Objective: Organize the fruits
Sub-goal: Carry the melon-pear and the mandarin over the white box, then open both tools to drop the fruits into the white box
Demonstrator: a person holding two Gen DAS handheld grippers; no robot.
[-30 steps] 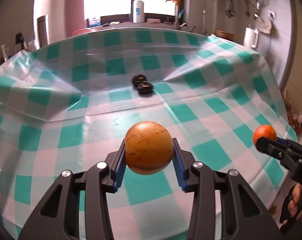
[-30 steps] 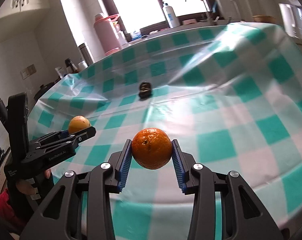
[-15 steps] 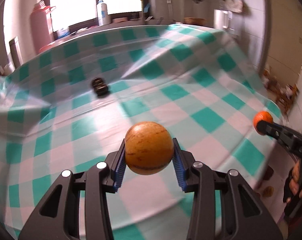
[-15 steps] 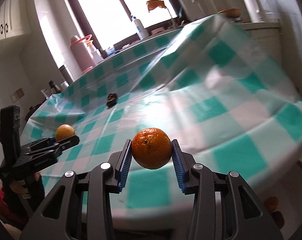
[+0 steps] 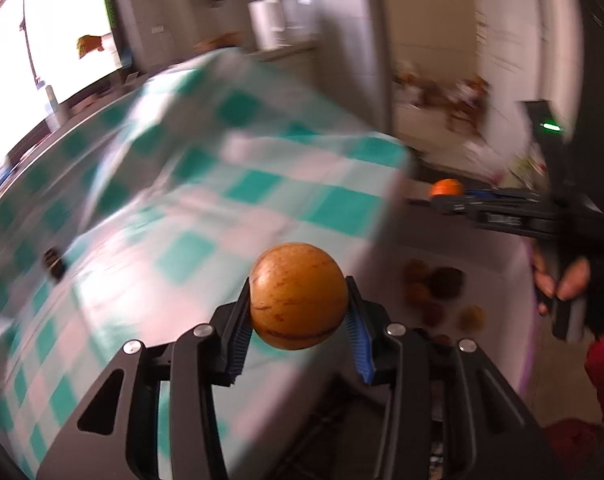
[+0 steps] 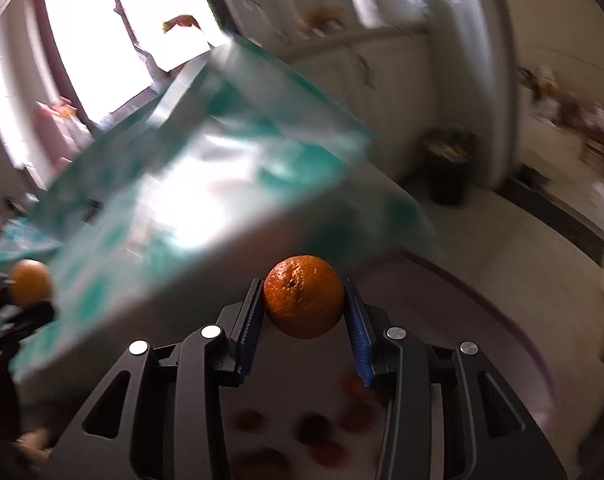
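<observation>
I saw the table [image 5: 230,200] left of a bin [image 5: 518,280]; loose fruits [image 5: 438,288] lay inside, below my two held fruits.

A bright window [image 6: 102,36] glares behind a table under a teal-and-white checked cloth [image 5: 230,184]. Pale cabinets [image 6: 386,64] line the far wall, a dark bin [image 6: 448,170] stands on the light floor [image 6: 514,236].
</observation>
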